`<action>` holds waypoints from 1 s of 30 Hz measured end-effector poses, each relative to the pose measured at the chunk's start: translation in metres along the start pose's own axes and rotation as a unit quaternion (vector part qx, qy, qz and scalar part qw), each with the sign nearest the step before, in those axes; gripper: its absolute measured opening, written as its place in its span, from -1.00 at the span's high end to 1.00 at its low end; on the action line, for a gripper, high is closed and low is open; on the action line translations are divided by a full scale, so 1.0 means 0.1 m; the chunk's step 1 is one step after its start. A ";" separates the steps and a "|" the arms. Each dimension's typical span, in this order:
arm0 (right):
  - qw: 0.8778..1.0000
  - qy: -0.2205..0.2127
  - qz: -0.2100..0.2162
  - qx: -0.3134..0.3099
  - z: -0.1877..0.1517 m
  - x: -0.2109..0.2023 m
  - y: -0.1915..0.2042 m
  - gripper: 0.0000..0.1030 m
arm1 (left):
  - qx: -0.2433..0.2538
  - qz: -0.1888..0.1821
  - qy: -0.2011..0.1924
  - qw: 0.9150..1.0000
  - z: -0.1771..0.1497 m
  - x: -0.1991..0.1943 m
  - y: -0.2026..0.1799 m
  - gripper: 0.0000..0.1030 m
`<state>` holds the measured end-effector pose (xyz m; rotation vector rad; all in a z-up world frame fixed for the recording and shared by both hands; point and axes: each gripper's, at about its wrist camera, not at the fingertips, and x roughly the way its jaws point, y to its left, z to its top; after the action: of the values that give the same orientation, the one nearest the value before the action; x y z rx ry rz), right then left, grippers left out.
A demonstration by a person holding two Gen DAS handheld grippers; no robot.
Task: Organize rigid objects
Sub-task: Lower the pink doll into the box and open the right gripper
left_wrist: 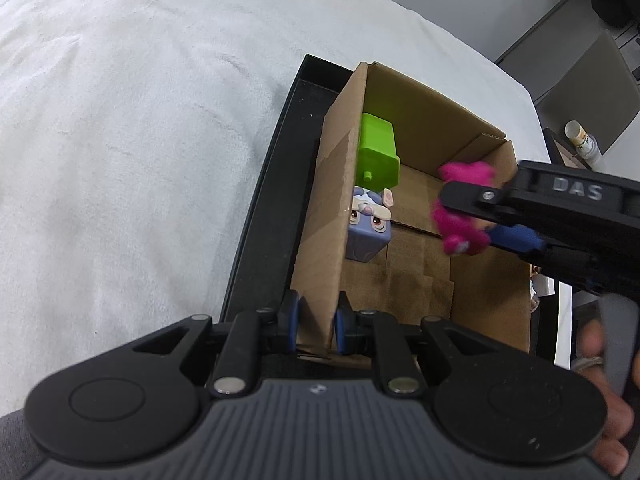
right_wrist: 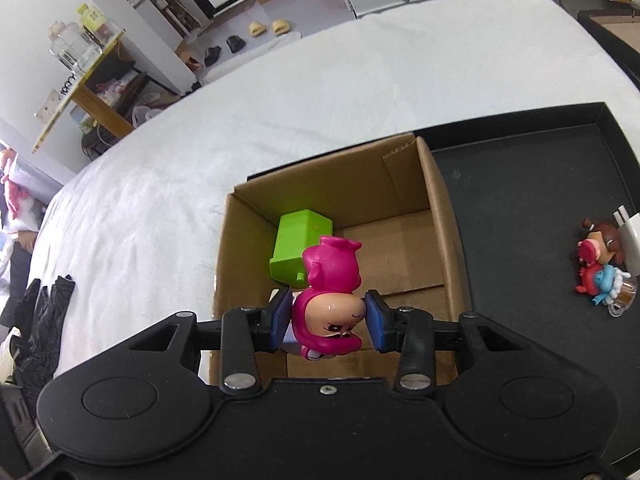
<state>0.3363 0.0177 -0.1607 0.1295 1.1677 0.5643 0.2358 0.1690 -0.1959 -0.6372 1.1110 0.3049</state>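
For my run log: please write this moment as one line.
left gripper: shut on brown cardboard box wall | right gripper: holds pink plastic figurine above box

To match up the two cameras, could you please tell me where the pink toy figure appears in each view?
Left wrist view: the pink toy figure is right of centre, blurred, gripped by the right gripper above the cardboard box.
Right wrist view: it is low centre, clamped between the blue pads.
Shared landmark: the green block inside the box.

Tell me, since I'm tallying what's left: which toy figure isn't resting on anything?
The pink figure, clamped in the right gripper above the cardboard box; the purple one lies inside it, the others on the black tray.
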 end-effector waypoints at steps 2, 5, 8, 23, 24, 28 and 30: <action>1.000 0.006 -0.007 0.008 0.00 0.05 -0.02 0.04 | 0.001 0.000 0.001 1.000 0.00 0.00 0.00 0.67; 1.000 0.006 0.007 0.018 -0.03 0.03 -0.05 0.02 | -0.003 -0.002 0.001 1.000 0.00 0.00 0.01 0.67; 1.000 0.003 0.012 0.016 -0.06 -0.06 -0.08 0.02 | 0.001 -0.001 0.001 1.000 0.00 0.00 0.00 0.68; 0.999 -0.031 0.023 0.022 -0.09 -0.65 -0.44 0.02 | 0.003 0.007 -0.004 1.000 -0.02 -0.01 -0.03 0.68; 0.999 -0.032 0.022 0.021 -0.08 -0.67 -0.46 0.02 | 0.003 0.007 -0.004 1.000 -0.02 -0.01 -0.03 0.68; 0.999 -0.033 0.018 0.022 -0.07 -0.71 -0.52 0.02 | 0.004 0.010 -0.005 1.000 -0.02 -0.01 -0.04 0.68; 0.999 -0.034 0.017 0.019 -0.08 -0.75 -0.56 0.02 | 0.005 0.012 -0.005 1.000 -0.02 -0.01 -0.05 0.68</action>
<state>0.3286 -0.0674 -0.1229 0.2002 1.1127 0.5645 0.2364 0.1638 -0.1938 -0.6122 1.1107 0.3225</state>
